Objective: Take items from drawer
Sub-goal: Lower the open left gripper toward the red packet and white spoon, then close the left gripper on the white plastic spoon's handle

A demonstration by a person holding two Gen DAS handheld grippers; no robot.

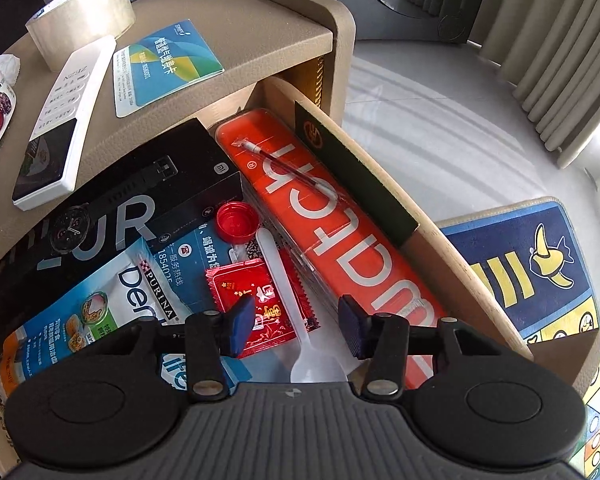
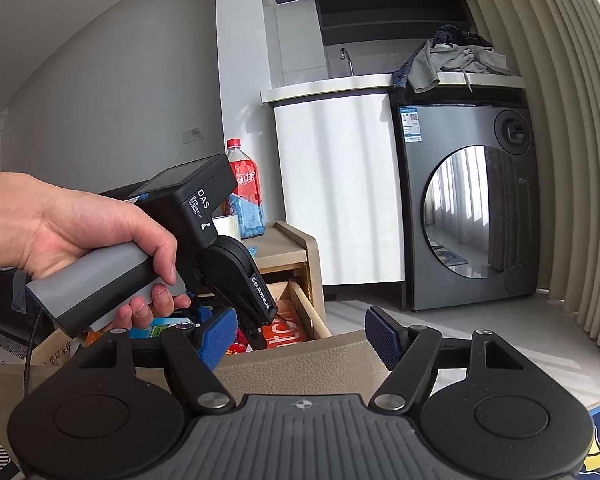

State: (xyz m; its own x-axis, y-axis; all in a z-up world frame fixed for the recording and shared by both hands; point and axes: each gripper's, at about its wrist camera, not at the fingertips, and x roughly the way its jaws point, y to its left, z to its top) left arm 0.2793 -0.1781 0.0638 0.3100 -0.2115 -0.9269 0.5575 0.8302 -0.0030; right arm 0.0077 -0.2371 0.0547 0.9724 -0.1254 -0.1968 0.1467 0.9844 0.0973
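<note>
- We see the left claw (image 1: 296, 326) pointing down into the open drawer (image 1: 432, 224), jaws apart and grasping nothing; the red sachet (image 1: 256, 308) and white spoon (image 1: 290, 304) lie between its pads
- The orange box (image 1: 340, 216) lies just right of it; the black box (image 1: 112, 200) left
- The right claw (image 2: 300, 332) hangs released, nothing between its jaws

Bright daylight coming through the curtains (image 2: 560, 152), striping the floor (image 1: 440, 128) with soft shadows, glare reflecting in the washer door (image 2: 476, 212), fisheye edges bending and darkening (corners especially), focus staying sharp.
</note>
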